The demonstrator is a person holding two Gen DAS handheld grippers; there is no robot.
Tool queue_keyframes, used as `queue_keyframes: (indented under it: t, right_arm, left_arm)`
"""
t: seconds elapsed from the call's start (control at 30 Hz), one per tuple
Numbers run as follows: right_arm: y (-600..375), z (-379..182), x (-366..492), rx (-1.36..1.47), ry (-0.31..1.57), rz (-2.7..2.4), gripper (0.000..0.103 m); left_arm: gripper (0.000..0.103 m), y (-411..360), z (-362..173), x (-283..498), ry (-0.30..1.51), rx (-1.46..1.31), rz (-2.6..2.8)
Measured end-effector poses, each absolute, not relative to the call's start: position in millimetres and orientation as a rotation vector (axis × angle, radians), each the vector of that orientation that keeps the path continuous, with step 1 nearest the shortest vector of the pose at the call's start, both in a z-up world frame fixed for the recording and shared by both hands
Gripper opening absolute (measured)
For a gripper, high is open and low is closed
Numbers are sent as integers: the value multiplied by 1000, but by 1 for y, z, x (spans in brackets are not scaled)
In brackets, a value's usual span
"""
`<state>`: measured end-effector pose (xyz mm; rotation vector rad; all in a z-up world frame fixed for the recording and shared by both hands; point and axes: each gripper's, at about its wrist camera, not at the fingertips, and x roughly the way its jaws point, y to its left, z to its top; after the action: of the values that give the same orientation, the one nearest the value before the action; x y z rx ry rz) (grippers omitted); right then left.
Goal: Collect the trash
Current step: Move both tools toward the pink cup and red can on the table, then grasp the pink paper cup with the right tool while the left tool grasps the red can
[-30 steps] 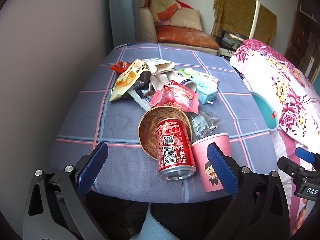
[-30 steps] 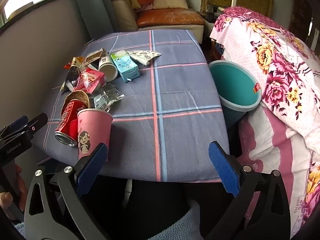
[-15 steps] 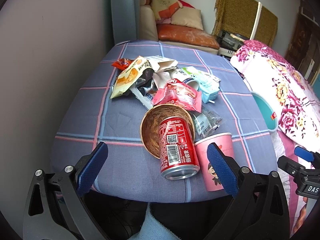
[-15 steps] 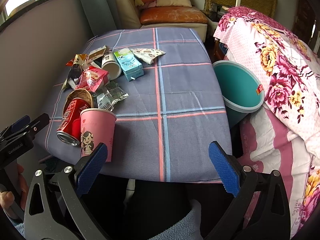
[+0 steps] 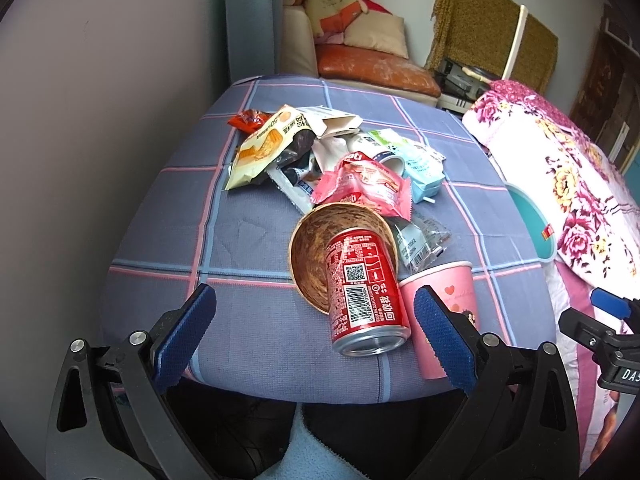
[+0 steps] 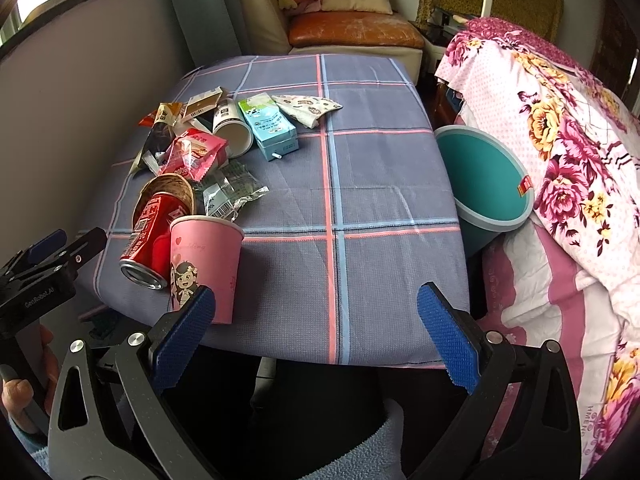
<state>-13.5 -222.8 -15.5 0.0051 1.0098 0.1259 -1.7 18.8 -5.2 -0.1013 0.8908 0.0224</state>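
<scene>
The left hand-held gripper (image 5: 314, 334) hovers level at the near edge of the surface (image 5: 248, 240), its blue pads spread wide with nothing between them; a person's hand (image 6: 16, 392) grips its handle low at the left of the right wrist view. Straight ahead of it lies the trash. Farthest left is a small red wrapper (image 5: 247, 119), then a yellow snack bag (image 5: 262, 148) and a white carton flap (image 5: 334, 120). Nearer the edge, a brown paper bowl (image 5: 310, 252) lies on its side with a red soda can (image 5: 366, 294) resting in its mouth (the can's open end points toward the camera). A pink snack packet (image 5: 366, 188) sits behind the bowl, beside a tipped white cup (image 6: 231, 126) and a light blue drink carton (image 6: 270, 126). A clear crumpled wrapper (image 6: 230, 190) lies right of the bowl, and an upright pink paper cup (image 6: 206, 266) stands touching the can. The right hand-held gripper (image 6: 314, 334) is likewise fully open and empty, held low before the surface's near edge, its left pad just in front of the pink cup. Right of the surface stands a teal bin (image 6: 486, 184), tilted against a floral bedspread (image 6: 560, 128).
</scene>
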Motion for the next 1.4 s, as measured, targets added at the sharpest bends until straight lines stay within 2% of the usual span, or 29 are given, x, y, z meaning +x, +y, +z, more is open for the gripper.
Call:
queue_keyframes:
  t: [0.5, 1.03, 1.13, 1.3, 1.4]
  right_arm:
    - [-206, -18, -10, -29, 1037, 163, 97]
    - [-160, -41, 15, -51, 1147, 296, 97]
    - [-150, -51, 26, -37, 1187, 336, 89]
    - [-137, -66, 43, 1, 1252, 392, 68]
    - [-130, -76, 51, 25, 1292, 416, 66]
  left_arm:
    - [99, 37, -16, -1, 901, -156, 25]
    - [99, 66, -39, 2, 932, -162, 42]
    - [99, 74, -43, 4, 941, -171, 46]
    - [99, 84, -48, 8, 955, -176, 55]
    - [99, 89, -50, 11, 962, -184, 52]
